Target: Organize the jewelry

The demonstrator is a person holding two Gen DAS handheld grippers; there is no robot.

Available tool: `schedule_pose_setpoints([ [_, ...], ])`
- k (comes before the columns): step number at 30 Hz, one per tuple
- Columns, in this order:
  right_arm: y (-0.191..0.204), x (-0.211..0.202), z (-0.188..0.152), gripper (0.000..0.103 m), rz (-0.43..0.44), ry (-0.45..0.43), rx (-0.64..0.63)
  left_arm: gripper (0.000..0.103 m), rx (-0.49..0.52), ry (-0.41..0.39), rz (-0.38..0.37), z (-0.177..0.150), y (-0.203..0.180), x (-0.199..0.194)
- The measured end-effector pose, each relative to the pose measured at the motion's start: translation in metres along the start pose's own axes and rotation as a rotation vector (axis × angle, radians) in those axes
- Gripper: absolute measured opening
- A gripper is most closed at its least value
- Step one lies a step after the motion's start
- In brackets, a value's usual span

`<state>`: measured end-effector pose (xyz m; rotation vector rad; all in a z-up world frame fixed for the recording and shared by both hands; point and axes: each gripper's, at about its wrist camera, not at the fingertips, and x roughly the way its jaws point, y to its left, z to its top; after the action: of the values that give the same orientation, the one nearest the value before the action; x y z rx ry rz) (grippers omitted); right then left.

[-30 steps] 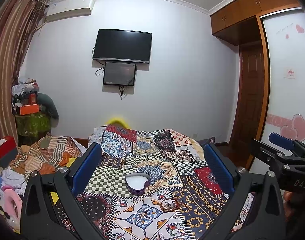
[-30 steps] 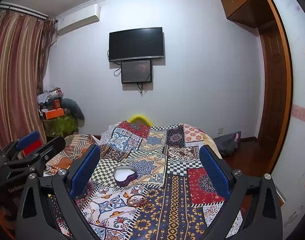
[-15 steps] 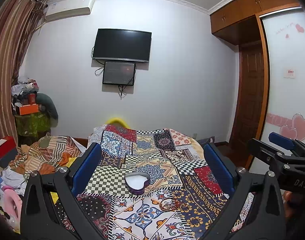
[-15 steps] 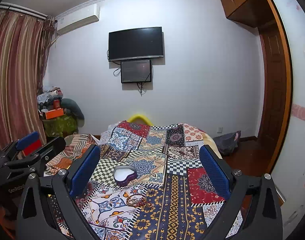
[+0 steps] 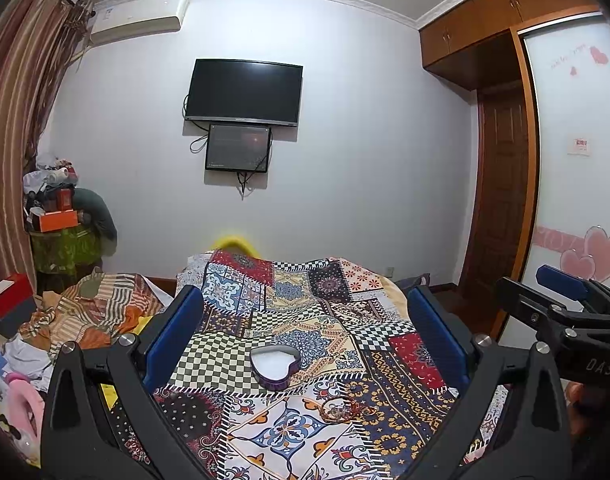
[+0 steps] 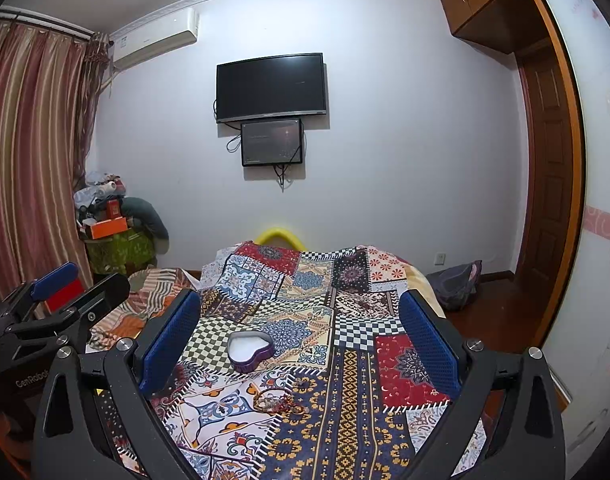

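Purple heart box (image 5: 274, 368) unmoved since a second ago; jewelry (image 5: 341, 410) just nearside; my grippers (image 5: 305, 336) (image 6: 301, 332) both released, nothing started.

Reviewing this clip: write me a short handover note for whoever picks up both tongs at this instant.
Left tongs: open, empty, above the bed.
Right tongs: open, empty, alongside.
Heart-shaped box: open on the patterned quilt, white lining, seemingly nothing inside.
Jewelry pile: loose on the quilt, just in front of the box, nearer the cameras.
Done: nothing visible yet.
Left: pick up the jewelry and place it in the box.
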<state>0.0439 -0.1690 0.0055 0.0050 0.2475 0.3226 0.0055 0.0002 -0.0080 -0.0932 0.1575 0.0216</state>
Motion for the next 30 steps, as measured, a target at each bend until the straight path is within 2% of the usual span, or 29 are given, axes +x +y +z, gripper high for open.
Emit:
schedule_pose_setpoints([
  [18, -0.005, 0.017, -0.006, 0.099, -0.003, 0.041, 0.012, 0.102, 0.004, 0.035, 0.004, -0.006, 0.003, 0.021],
  [23, -0.013, 0.037, -0.019, 0.099, -0.025, 0.093, 0.015, 0.102, -0.015, 0.104, 0.018, -0.019, 0.012, 0.050],
  [27, -0.024, 0.063, -0.037, 0.099, -0.046, 0.179, 0.019, 0.102, -0.020, 0.171, 0.046, -0.037, 0.020, 0.077],
  [30, -0.034, 0.082, -0.053, 0.099, -0.047, 0.255, 0.039, 0.095, -0.035, 0.238, 0.046, -0.054, 0.026, 0.097],
])
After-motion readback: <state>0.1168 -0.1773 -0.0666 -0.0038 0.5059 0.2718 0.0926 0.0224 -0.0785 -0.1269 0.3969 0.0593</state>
